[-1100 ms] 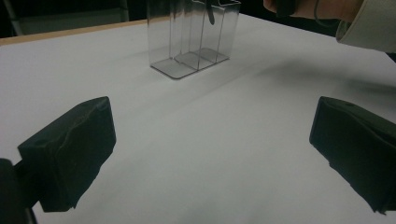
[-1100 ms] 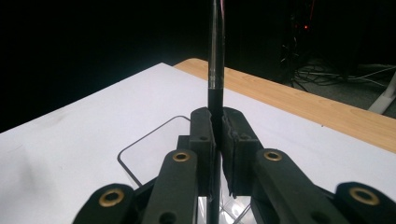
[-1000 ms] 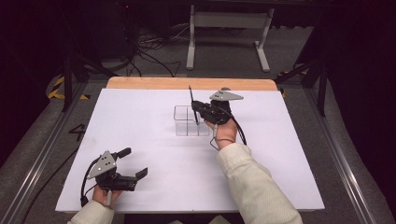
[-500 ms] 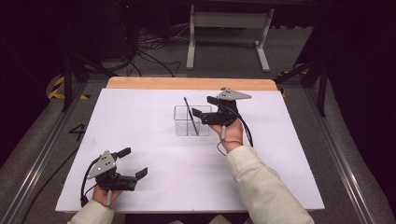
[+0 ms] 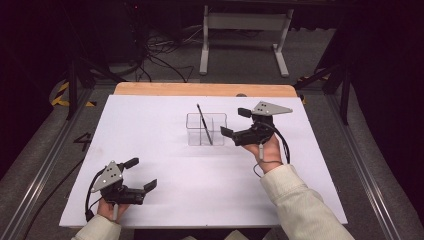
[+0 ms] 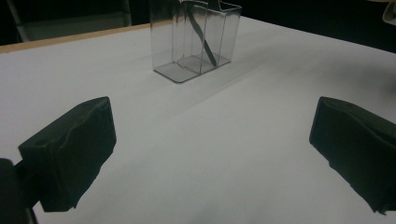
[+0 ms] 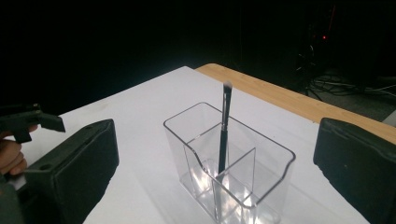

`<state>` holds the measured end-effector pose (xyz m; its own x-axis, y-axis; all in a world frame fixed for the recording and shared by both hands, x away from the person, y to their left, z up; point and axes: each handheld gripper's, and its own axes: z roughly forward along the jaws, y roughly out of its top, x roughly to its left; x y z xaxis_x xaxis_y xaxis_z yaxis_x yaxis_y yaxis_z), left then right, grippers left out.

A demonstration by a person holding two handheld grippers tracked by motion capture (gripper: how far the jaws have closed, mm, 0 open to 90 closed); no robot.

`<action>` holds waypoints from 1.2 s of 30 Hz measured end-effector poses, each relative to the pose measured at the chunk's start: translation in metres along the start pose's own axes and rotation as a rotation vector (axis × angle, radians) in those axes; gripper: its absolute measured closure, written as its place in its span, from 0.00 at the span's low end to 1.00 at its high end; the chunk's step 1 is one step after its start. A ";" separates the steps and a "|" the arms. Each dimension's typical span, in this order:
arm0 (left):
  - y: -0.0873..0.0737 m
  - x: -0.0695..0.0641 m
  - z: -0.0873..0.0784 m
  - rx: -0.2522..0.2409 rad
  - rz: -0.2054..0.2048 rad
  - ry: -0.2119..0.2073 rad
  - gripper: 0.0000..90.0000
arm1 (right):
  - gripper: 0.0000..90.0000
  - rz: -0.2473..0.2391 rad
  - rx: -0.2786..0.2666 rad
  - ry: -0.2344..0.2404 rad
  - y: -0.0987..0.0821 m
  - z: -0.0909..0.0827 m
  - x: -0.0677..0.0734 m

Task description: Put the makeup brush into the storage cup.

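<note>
A brush is standing in a clear box while both tongs are sitting open with nothing in them.

The clear box (image 5: 206, 129) is sitting on the white counter (image 5: 150, 130), a bit past the middle toward the far side, and a thin black brush (image 5: 204, 125) is leaning inside it, its tip poking up over the rim. The right tongs (image 5: 235, 122) are hovering just to the right of the box, not touching it; their jaws have just been opening and are now standing wide apart, holding nothing, with the box between them in the right gripper view. The left tongs (image 5: 142, 174) are resting near the front left corner, well apart from the box, jaws wide open too and gripping nothing.
</note>
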<state>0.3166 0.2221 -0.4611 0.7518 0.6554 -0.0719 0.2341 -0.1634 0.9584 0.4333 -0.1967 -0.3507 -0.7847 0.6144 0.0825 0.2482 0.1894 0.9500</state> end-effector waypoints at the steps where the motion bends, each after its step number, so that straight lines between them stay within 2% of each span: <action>1: 0.000 0.000 -0.001 0.002 0.001 0.000 0.01 | 0.01 -0.005 0.005 -0.001 -0.001 -0.004 0.000; 4: 0.000 0.000 -0.003 0.003 0.002 0.003 0.01 | 0.01 -0.047 0.024 -0.017 -0.004 -0.014 0.002; 9: 0.001 0.002 -0.006 0.001 0.004 0.004 0.02 | 0.01 -0.058 0.039 -0.022 -0.010 -0.031 0.001; 14: 0.002 0.002 -0.006 0.007 0.014 -0.005 0.02 | 0.01 -0.063 0.015 -0.018 -0.018 -0.047 0.000; 19: 0.003 0.003 -0.008 -0.018 0.008 -0.002 0.01 | 0.01 -0.081 -0.002 -0.017 -0.030 -0.061 0.003; 25: 0.003 0.002 -0.009 -0.015 0.029 -0.032 0.00 | 0.00 -0.095 -0.024 -0.002 -0.039 -0.071 0.005; 30: 0.003 0.004 -0.012 -0.029 0.005 -0.082 0.00 | 0.00 -0.108 -0.044 0.005 -0.048 -0.079 0.008; 36: 0.003 0.004 -0.012 -0.025 0.016 -0.089 0.00 | 0.00 -0.113 -0.055 0.005 -0.063 -0.086 0.010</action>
<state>0.3125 0.2334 -0.4554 0.8076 0.5843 -0.0796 0.2068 -0.1543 0.9661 0.3607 -0.2683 -0.3839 -0.8088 0.5876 -0.0249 0.1265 0.2152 0.9684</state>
